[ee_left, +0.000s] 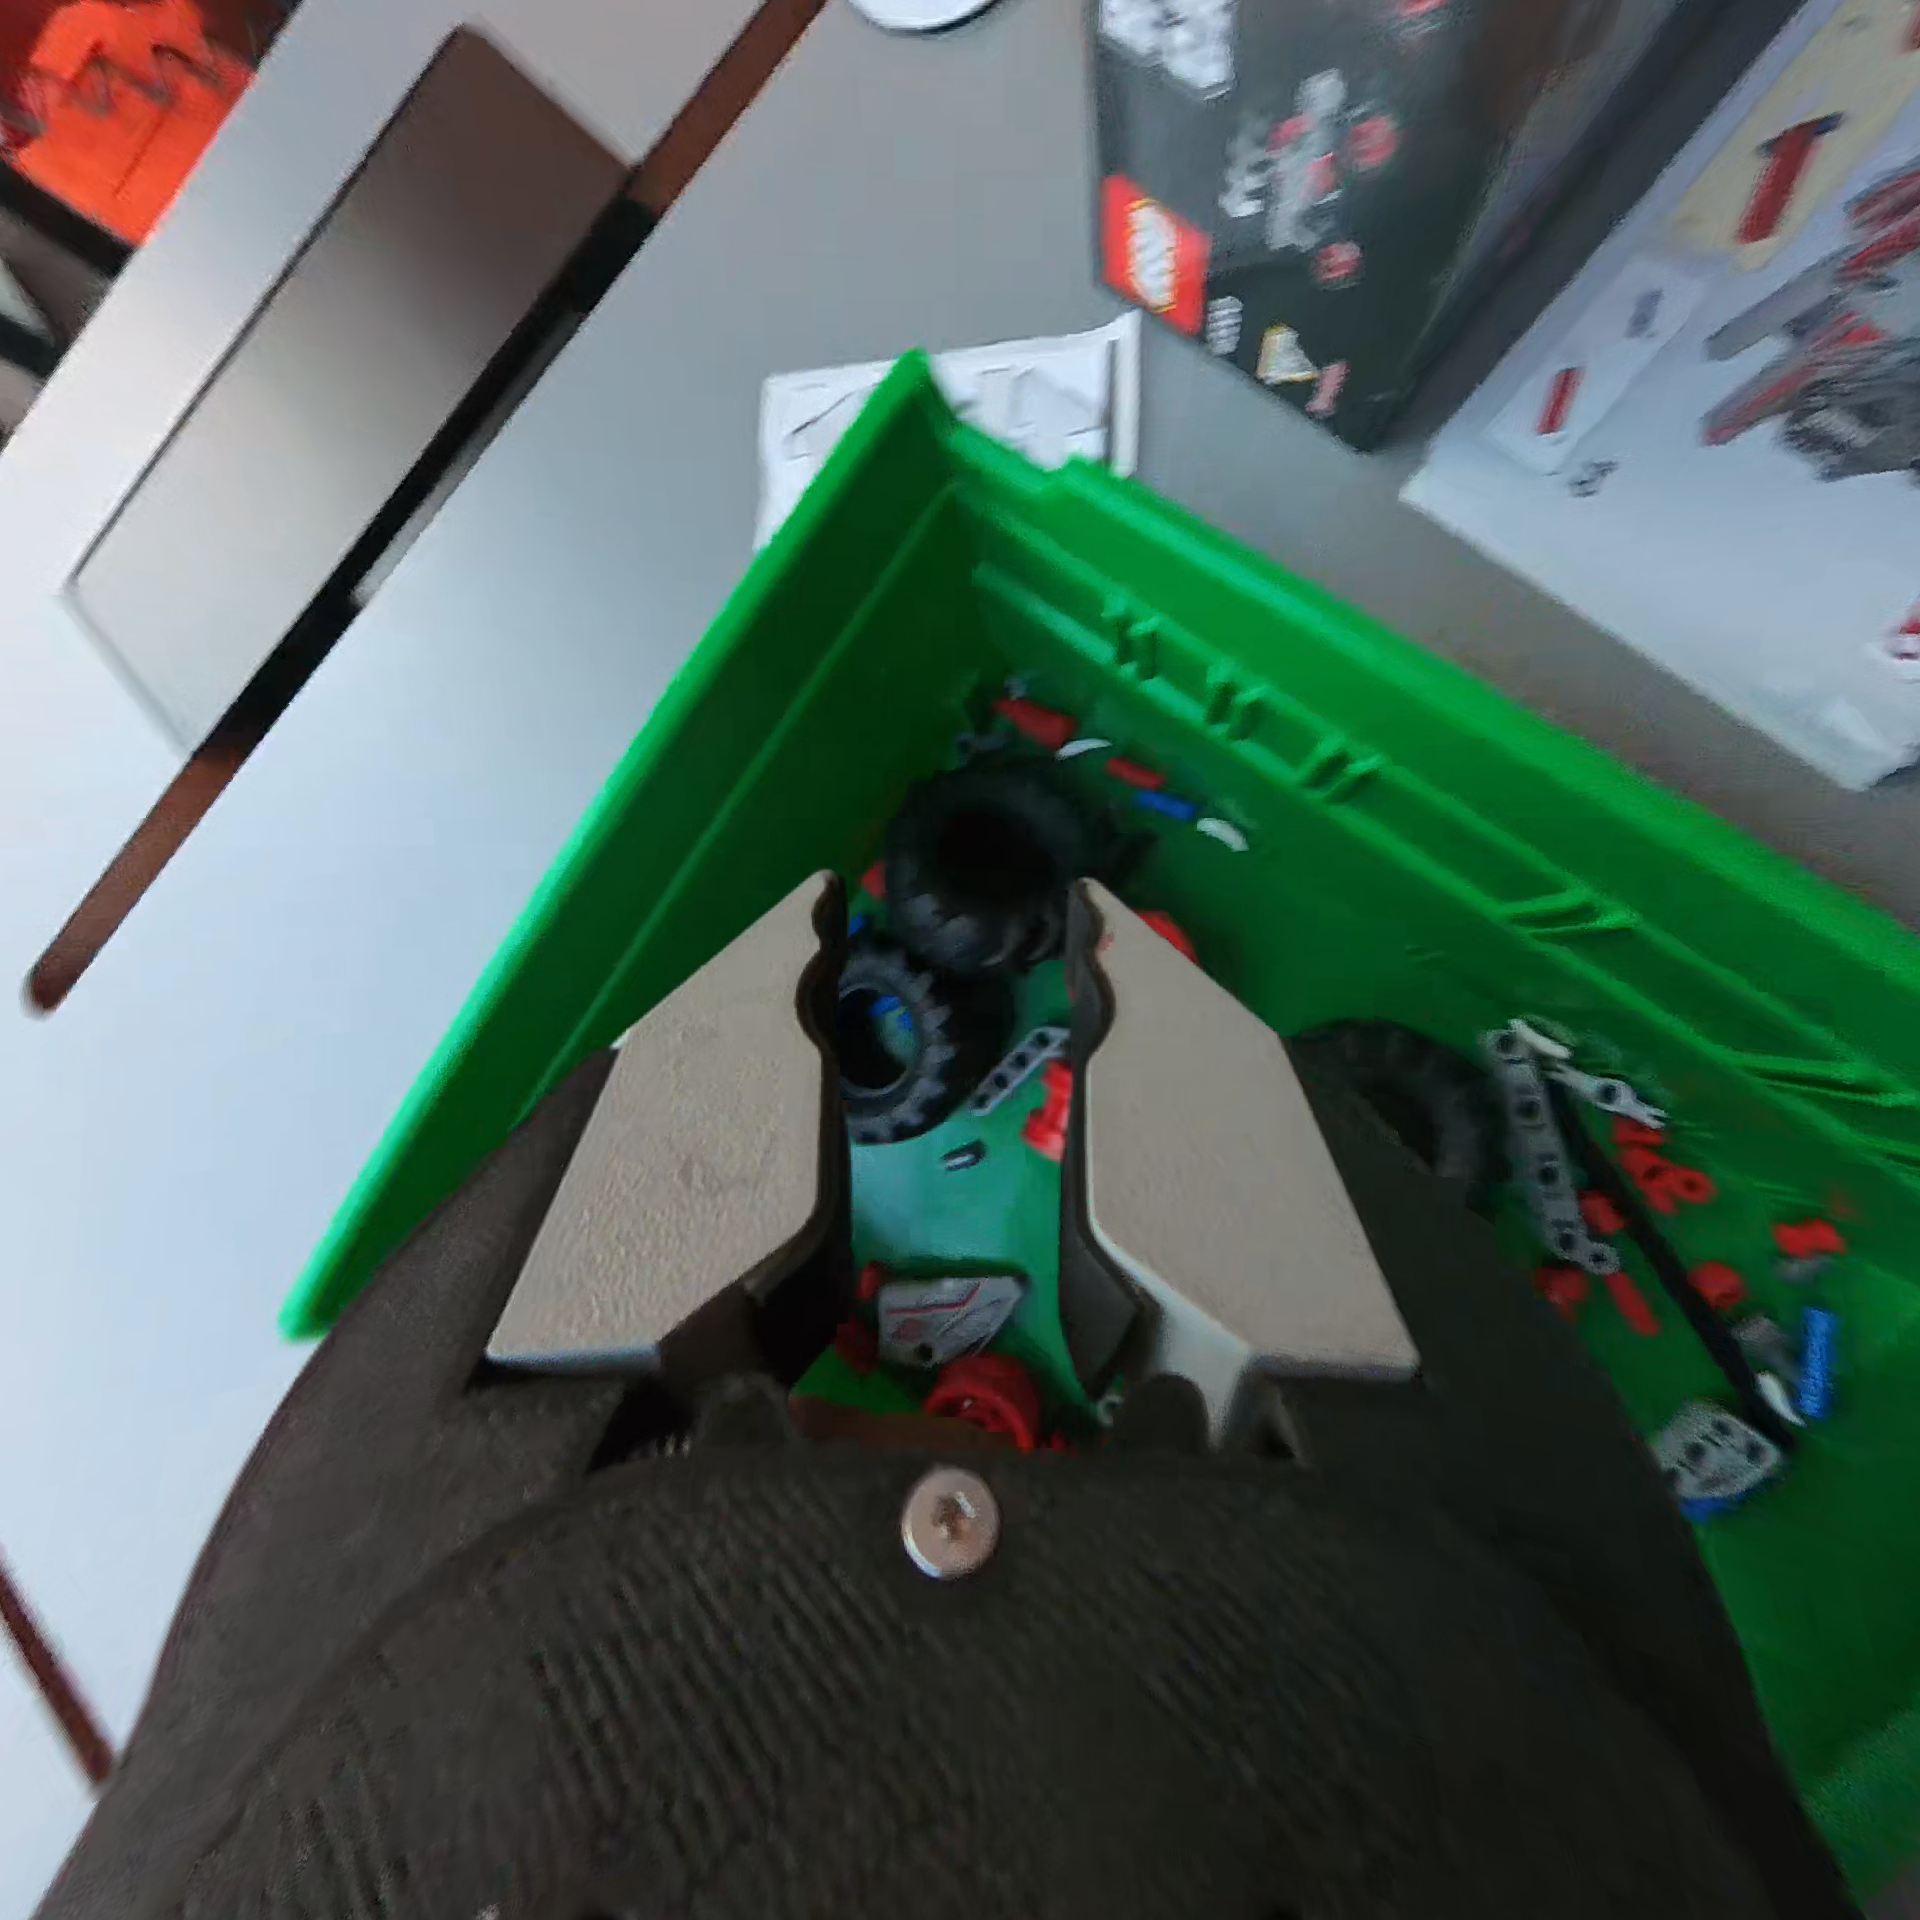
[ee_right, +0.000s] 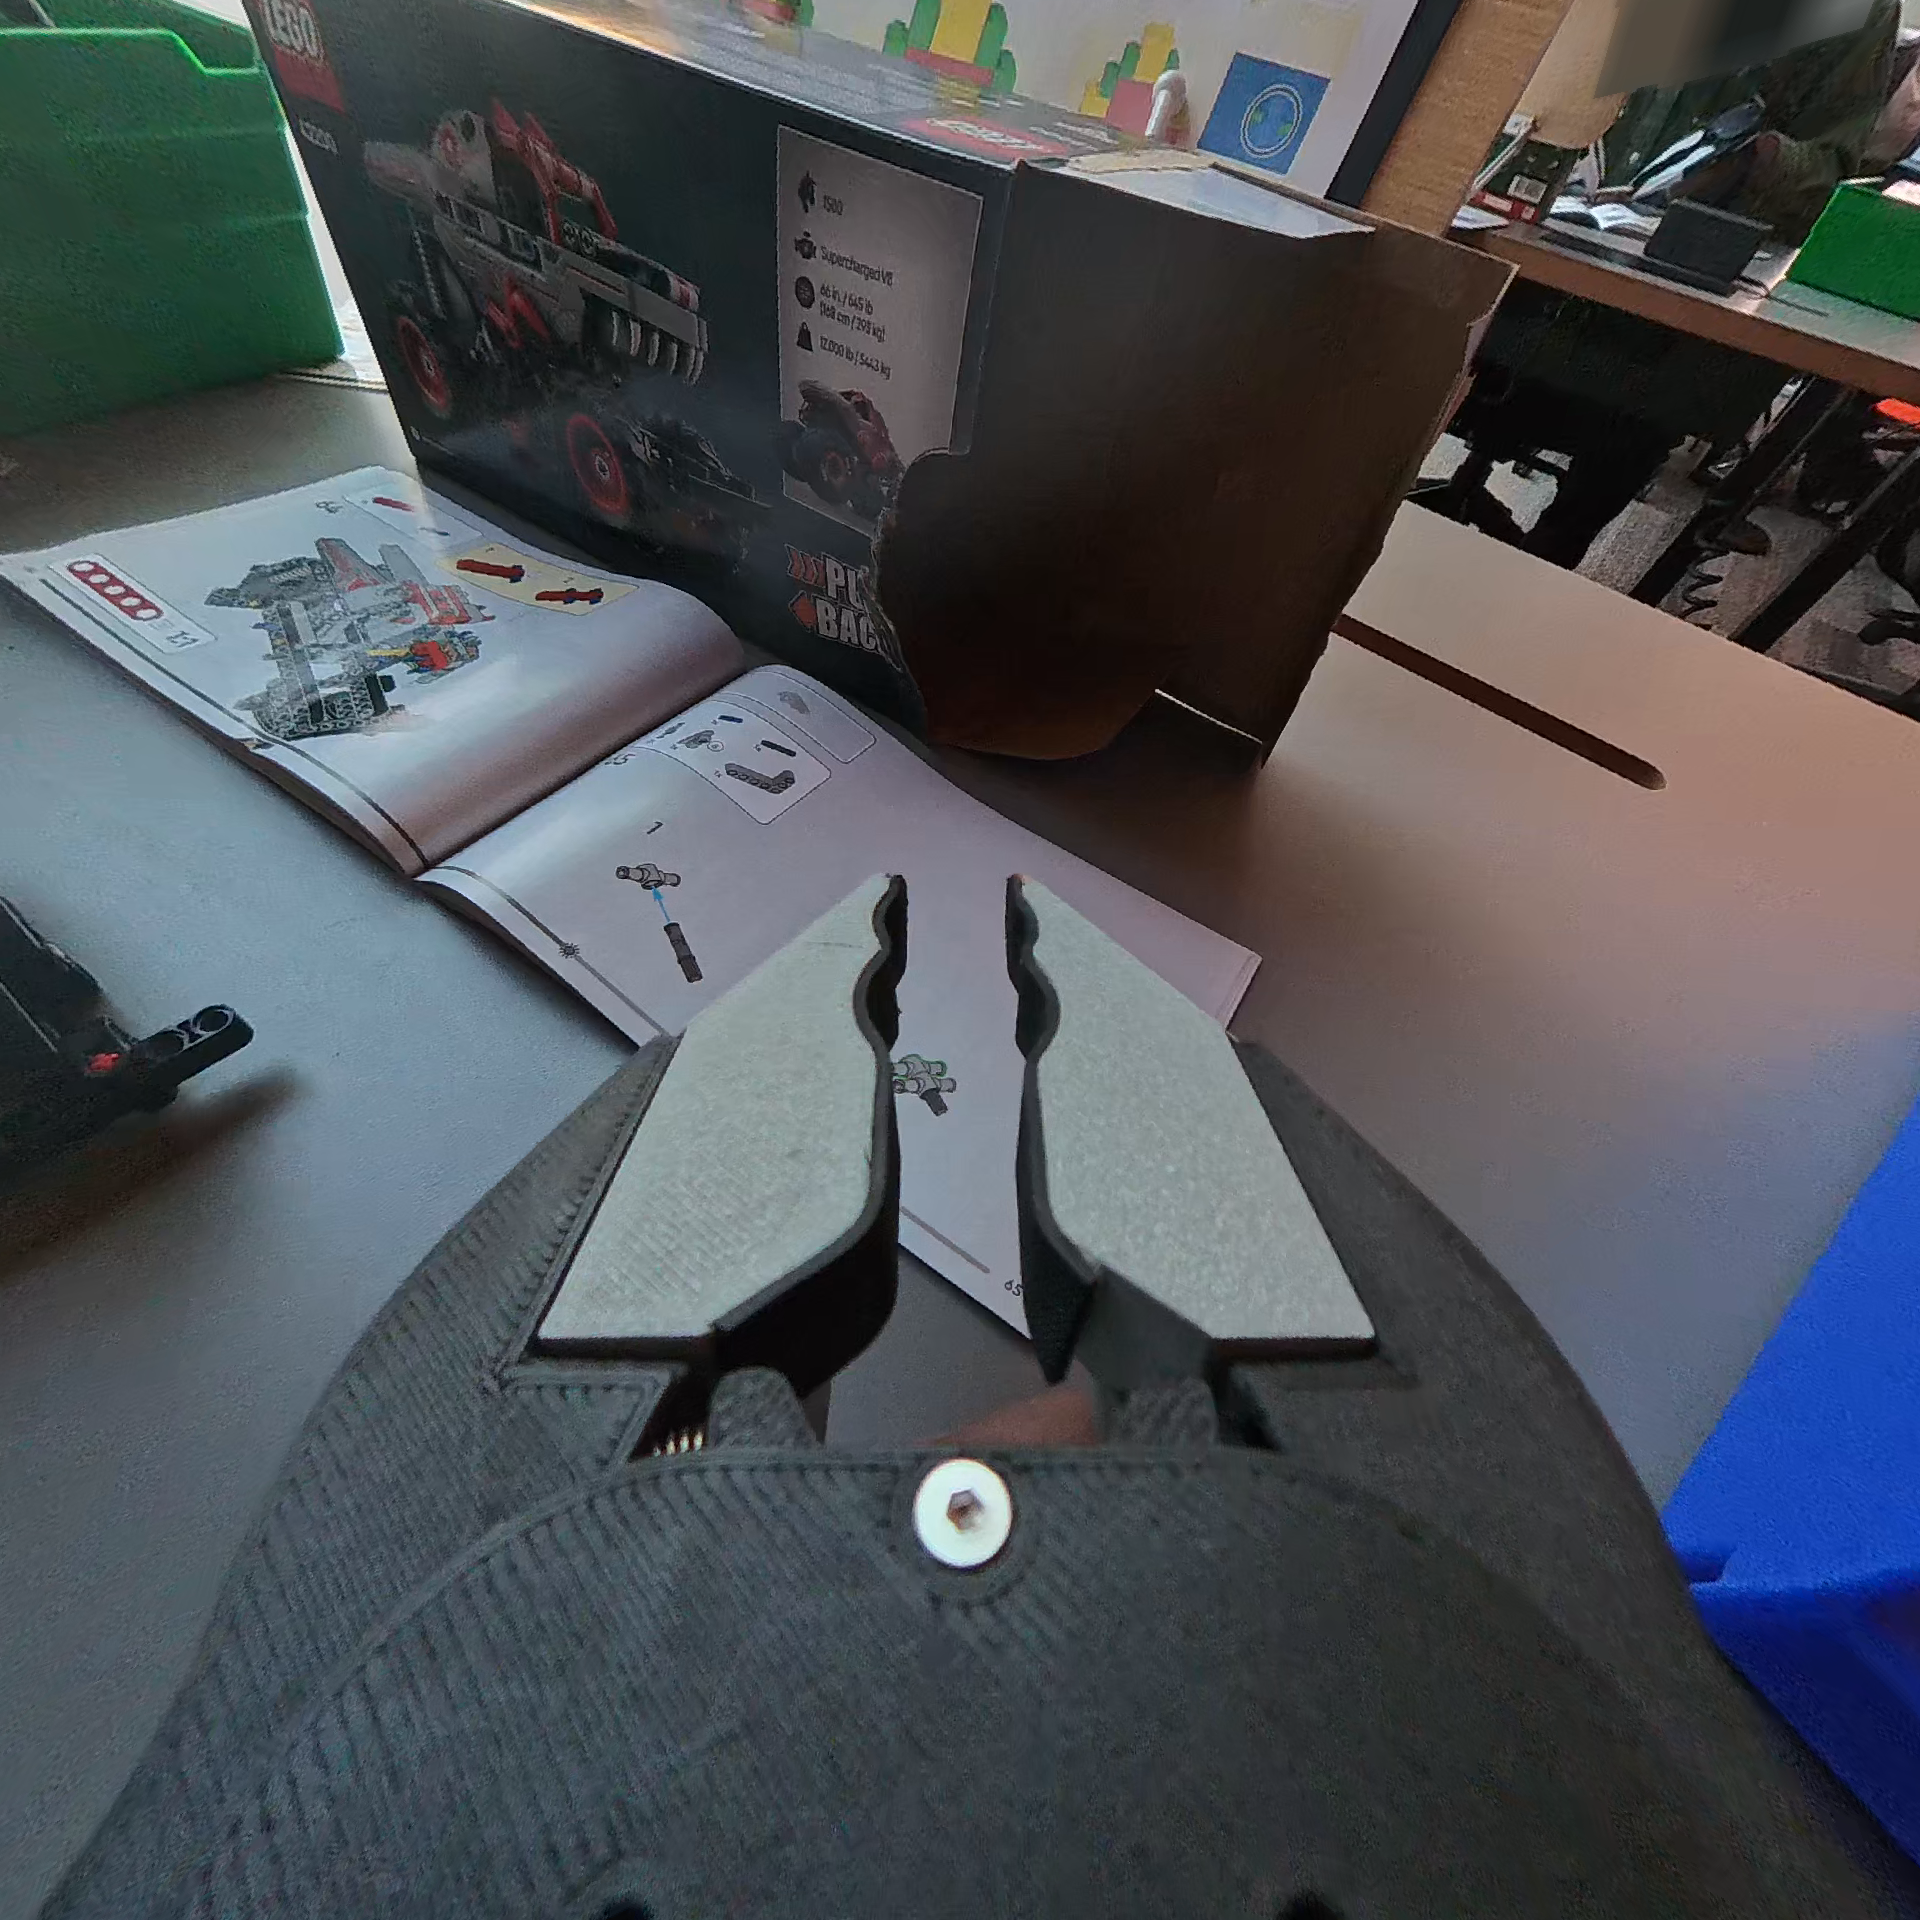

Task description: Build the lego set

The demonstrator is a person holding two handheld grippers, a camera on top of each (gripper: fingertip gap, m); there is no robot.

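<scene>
Build looks to be mid-way, judging by what lies about: the grey table [ee_right: 1455, 935] carries the set's dark box [ee_right: 727, 312] standing upright with an end flap open, and just in front of it the instruction booklet [ee_right: 644, 810] lying open at a small sub-assembly step. A partly built black assembly [ee_right: 62, 1049] sits at the left edge of the right wrist view, mostly cut off, so how much is finished cannot be told. Much is plainly left: the green bin [ee_left: 644, 852] holds many loose parts, black tyres [ee_left: 977, 883] in the corner, grey beams [ee_left: 1548, 1153] and red pieces [ee_left: 1662, 1184] scattered along the floor. Left gripper [ee_left: 951, 894] hangs over the bin's corner, tongs spread and empty, tips either side of the tyres; the view is motion-blurred, so contact cannot be judged. Right gripper [ee_right: 954, 883] hovers over the booklet's right page, tongs slightly apart, nothing between them. In the way: the bin's tall walls hem in the left tongs, and the tyres crowd the smaller parts. A blue object [ee_right: 1829, 1455] sits at the right edge; another table [ee_right: 1714, 301] stands behind.
</scene>
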